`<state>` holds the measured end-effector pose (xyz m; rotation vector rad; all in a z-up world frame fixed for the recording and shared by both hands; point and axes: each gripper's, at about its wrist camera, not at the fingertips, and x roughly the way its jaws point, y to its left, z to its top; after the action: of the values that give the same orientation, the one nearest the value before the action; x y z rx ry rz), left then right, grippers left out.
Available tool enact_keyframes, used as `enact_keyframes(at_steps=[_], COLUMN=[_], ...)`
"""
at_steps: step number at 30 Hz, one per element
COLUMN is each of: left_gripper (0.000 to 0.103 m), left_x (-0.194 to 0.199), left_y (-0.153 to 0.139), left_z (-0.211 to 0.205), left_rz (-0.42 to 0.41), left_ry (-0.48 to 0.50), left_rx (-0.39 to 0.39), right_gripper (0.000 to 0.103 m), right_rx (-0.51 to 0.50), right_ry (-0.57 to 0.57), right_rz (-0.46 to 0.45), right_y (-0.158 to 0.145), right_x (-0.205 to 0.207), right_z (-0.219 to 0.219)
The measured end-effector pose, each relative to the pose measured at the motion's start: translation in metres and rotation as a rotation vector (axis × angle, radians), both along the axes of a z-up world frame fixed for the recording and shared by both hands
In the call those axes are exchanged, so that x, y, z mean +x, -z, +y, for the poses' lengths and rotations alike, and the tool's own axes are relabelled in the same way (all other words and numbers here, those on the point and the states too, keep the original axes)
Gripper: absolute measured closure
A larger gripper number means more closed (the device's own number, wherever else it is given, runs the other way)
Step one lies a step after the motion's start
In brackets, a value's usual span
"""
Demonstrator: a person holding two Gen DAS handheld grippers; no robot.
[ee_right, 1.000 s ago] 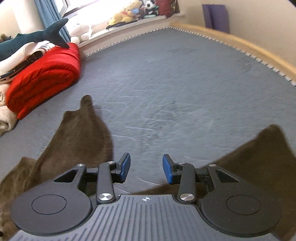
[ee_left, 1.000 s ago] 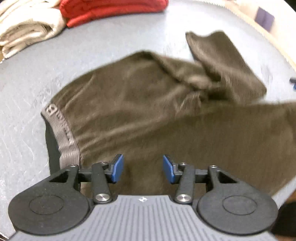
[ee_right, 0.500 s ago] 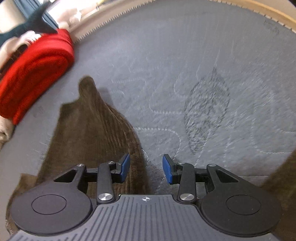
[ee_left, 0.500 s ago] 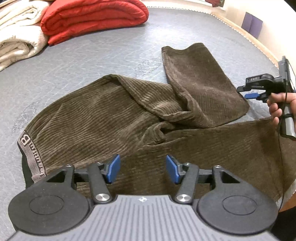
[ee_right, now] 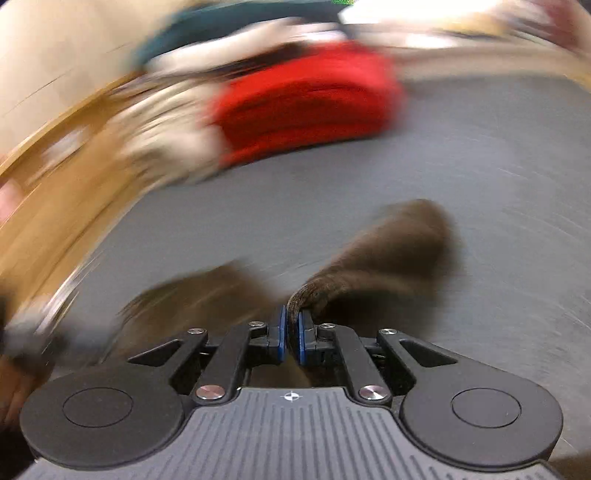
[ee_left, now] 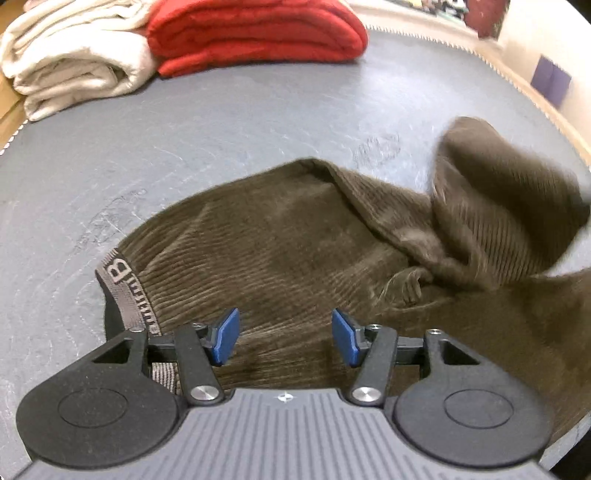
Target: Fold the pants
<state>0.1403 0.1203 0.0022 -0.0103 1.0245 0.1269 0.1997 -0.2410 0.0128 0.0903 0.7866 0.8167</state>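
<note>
A grey quilted bed [ee_left: 258, 122] with a wooden edge carries brown corduroy pants [ee_left: 295, 251] spread across its near part, and a folded red blanket [ee_left: 255, 33] beside a folded cream blanket [ee_left: 74, 62] at its far side.

— What are those pants [ee_left: 280, 243] made of?

— Brown ribbed corduroy, soft and matt, with a grey woven elastic waistband [ee_left: 125, 291]. My right gripper [ee_right: 291, 332] pinches a fuzzy fold of it.

— And your tongs?

— Matt black plastic, smooth blue pads [ee_left: 226, 335], shiny metal pins on my left gripper [ee_left: 284, 336].

— The rest?

— A grey quilted mattress [ee_left: 221, 122], dull cloth. A red blanket [ee_left: 255, 33], plush; a cream blanket [ee_left: 74, 55], fleecy.
</note>
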Motion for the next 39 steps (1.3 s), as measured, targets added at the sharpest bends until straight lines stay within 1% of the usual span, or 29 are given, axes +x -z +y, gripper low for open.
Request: enact_keyframes(at_steps=[1,2,3,4,6,7,9,11,12,13,14,15,16,19,22,25,27,34,37,39], left_gripper=[0.042,0.041,0.04,0.038,0.037,0.036,0.035,0.032,0.032,0.032,0.032,0.032,0.032,0.03,0.029,0.028,0.027,0.026,0.025,0.025], left_x=[-0.005,-0.01,-0.015,-0.019,-0.025,-0.027,-0.027,-0.024,-0.022,-0.02,-0.018,-0.016,-0.015,-0.011,-0.007,-0.003,-0.002,0.0,0.0,0.0], left_y=[-0.003,-0.004,-0.004,-0.003,-0.001,-0.002,-0.001,-0.001,-0.002,-0.002,-0.003,-0.004,-0.004,-0.005,-0.003,-0.003,-0.004,-0.005,-0.006,-0.006], left_z=[-0.002,-0.005,-0.008,-0.012,-0.018,-0.021,-0.022,-0.019,-0.017,-0.016,-0.014,-0.014,-0.015,-0.019,-0.023,-0.023,-0.025,-0.032,-0.033,-0.031], left_rz=[-0.012,-0.016,-0.015,-0.011,-0.001,0.002,0.002,-0.005,-0.008,-0.011,-0.014,-0.015,-0.017,-0.023,-0.019,-0.02,-0.025,-0.033,-0.035,-0.036], left_ry=[0.008,0.018,0.026,0.037,0.061,0.068,0.074,0.061,0.049,0.042,0.036,0.034,0.038,0.059,0.069,0.066,0.067,0.077,0.076,0.07], left_rx=[0.006,0.013,0.018,0.015,0.02,0.029,0.045,0.051,0.051,0.049,0.046,0.044,0.043,0.054,0.067,0.06,0.056,0.051,0.055,0.055], right_gripper=[0.096,0.096,0.095,0.092,0.092,0.092,0.091,0.088,0.08,0.066,0.059,0.05,0.046,0.042,0.041,0.038,0.036,0.035,0.035,0.035], right_rx=[-0.016,-0.032,-0.076,-0.141,-0.292,-0.336,-0.361,-0.295,-0.253,-0.213,-0.184,-0.159,-0.137,-0.078,-0.009,0.068,0.121,0.283,0.334,0.328], right_ry=[-0.079,-0.145,-0.214,-0.261,-0.341,-0.359,-0.332,-0.248,-0.2,-0.151,-0.109,-0.063,-0.028,0.022,0.096,0.183,0.267,0.455,0.513,0.515], right_rz=[0.014,0.052,0.11,0.142,0.167,0.158,0.152,0.179,0.196,0.212,0.226,0.242,0.274,0.345,0.402,0.422,0.445,0.532,0.561,0.56], right_y=[0.003,0.01,0.022,0.033,0.056,0.062,0.062,0.055,0.051,0.049,0.048,0.05,0.052,0.063,0.066,0.067,0.071,0.086,0.091,0.092], right_x=[-0.015,-0.028,-0.042,-0.052,-0.074,-0.083,-0.084,-0.073,-0.068,-0.063,-0.056,-0.051,-0.045,-0.032,-0.015,0.0,0.009,0.029,0.039,0.042], right_z=[0.008,0.015,0.024,0.033,0.049,0.052,0.051,0.039,0.028,0.017,0.009,-0.002,-0.012,-0.028,-0.037,-0.045,-0.051,-0.062,-0.058,-0.049])
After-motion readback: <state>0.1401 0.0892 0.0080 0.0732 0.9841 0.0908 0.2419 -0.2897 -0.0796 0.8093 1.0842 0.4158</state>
